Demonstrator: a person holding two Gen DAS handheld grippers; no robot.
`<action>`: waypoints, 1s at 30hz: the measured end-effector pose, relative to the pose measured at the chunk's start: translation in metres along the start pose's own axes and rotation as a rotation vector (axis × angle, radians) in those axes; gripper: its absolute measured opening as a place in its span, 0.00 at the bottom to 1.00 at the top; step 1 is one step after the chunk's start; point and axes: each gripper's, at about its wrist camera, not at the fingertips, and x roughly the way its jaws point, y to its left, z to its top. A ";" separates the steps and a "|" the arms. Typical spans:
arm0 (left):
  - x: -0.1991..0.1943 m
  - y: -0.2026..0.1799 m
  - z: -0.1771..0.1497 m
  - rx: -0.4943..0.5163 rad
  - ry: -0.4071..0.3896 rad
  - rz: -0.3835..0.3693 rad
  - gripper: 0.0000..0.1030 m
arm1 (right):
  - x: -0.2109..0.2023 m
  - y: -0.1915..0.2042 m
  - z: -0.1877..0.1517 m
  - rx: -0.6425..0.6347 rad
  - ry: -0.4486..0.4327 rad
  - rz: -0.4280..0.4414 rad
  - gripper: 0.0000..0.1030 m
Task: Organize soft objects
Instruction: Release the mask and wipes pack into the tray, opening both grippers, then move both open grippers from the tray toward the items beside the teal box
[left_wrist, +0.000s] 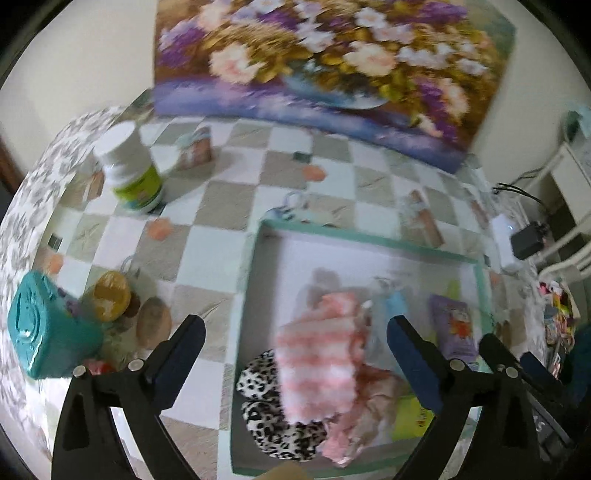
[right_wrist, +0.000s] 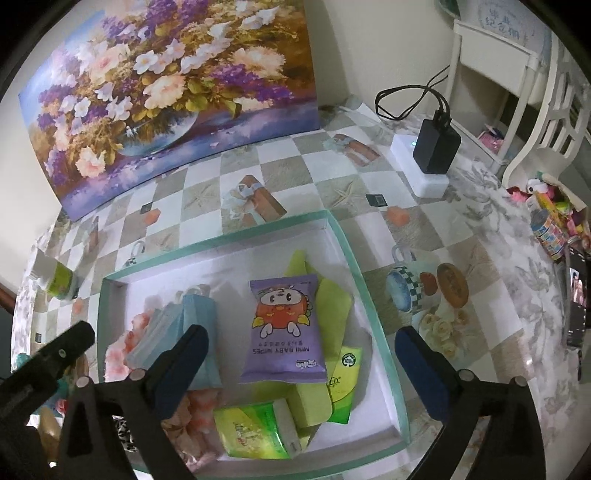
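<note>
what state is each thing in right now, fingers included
left gripper: fingers open, empty
right gripper: fingers open, empty
tray: open-topped, holding soft items
purple wipes pack: flat, sealed, in tray
pink striped cloth: crumpled, in tray
white bottle: upright, capped, on the table

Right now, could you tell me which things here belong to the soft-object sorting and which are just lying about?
Job:
tray
striped cloth
leopard cloth
wipes
green packs
blue pack
left tongs and right tongs, both open

Lying about:
painting
bottle
teal box
charger
</note>
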 end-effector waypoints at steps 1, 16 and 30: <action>0.001 0.002 0.000 -0.007 0.009 0.007 0.96 | 0.000 0.001 0.000 -0.004 0.002 -0.002 0.99; -0.008 0.018 -0.002 -0.034 0.026 0.054 0.96 | -0.012 0.023 -0.004 -0.073 -0.010 -0.002 1.00; -0.050 0.068 0.002 -0.089 0.000 0.084 0.96 | -0.025 0.057 -0.011 -0.133 -0.028 0.041 1.00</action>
